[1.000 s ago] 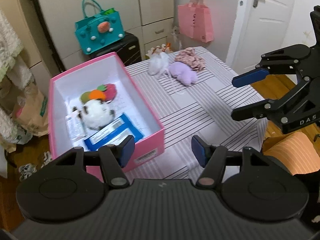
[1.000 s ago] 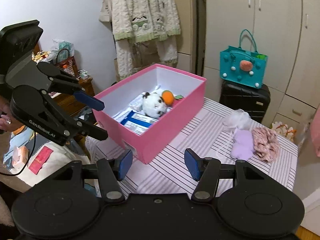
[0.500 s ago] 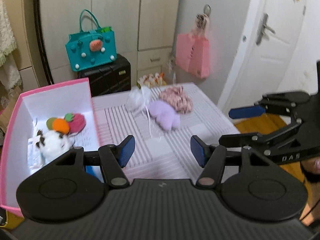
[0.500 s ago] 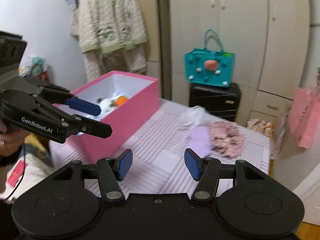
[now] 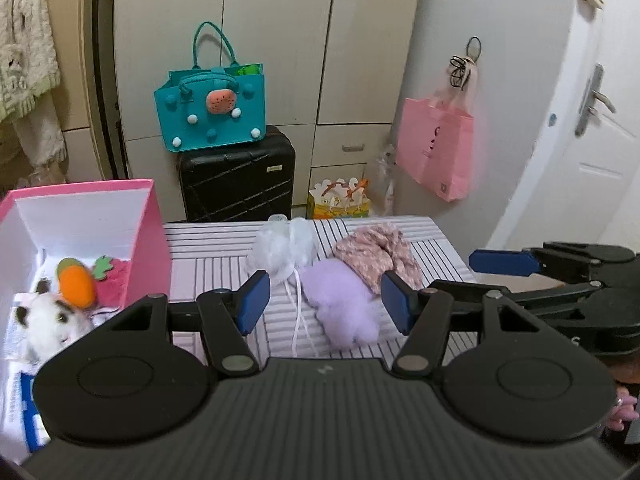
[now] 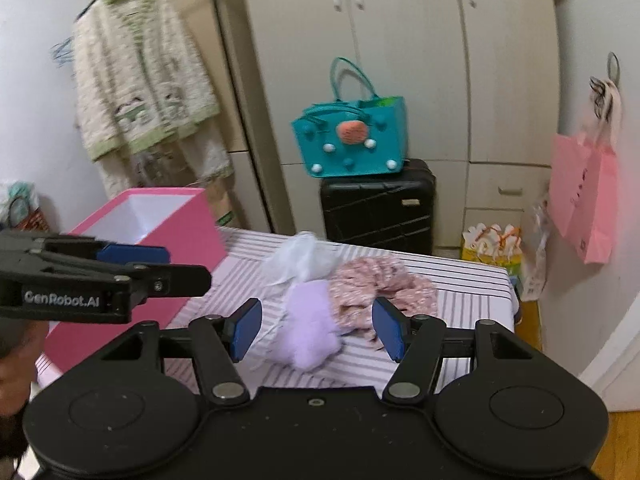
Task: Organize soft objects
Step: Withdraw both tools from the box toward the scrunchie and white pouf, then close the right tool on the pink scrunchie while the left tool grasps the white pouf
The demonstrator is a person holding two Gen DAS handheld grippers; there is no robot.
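Three soft things lie on the striped table point(image 5: 208, 248): a purple plush point(image 5: 340, 300), a white fluffy pouch with strings point(image 5: 284, 250) and a pink patterned cloth point(image 5: 380, 254). My left gripper point(image 5: 324, 306) is open and empty, just short of the purple plush. My right gripper point(image 6: 316, 326) is open and empty, facing the purple plush point(image 6: 310, 328), the pink cloth point(image 6: 380, 284) and the white pouch point(image 6: 298, 258). The pink box point(image 5: 148, 240) at left holds an orange carrot toy point(image 5: 76, 286) and a white plush point(image 5: 48, 322).
A teal bag point(image 5: 212, 114) sits on a black suitcase point(image 5: 238, 178) behind the table. A pink paper bag point(image 5: 434, 152) hangs on the wall at right. The right gripper shows at the right edge of the left wrist view point(image 5: 560, 280).
Both grippers have swung away from the pink box towards the far soft things and come closer to the purple plush. Both stay open.
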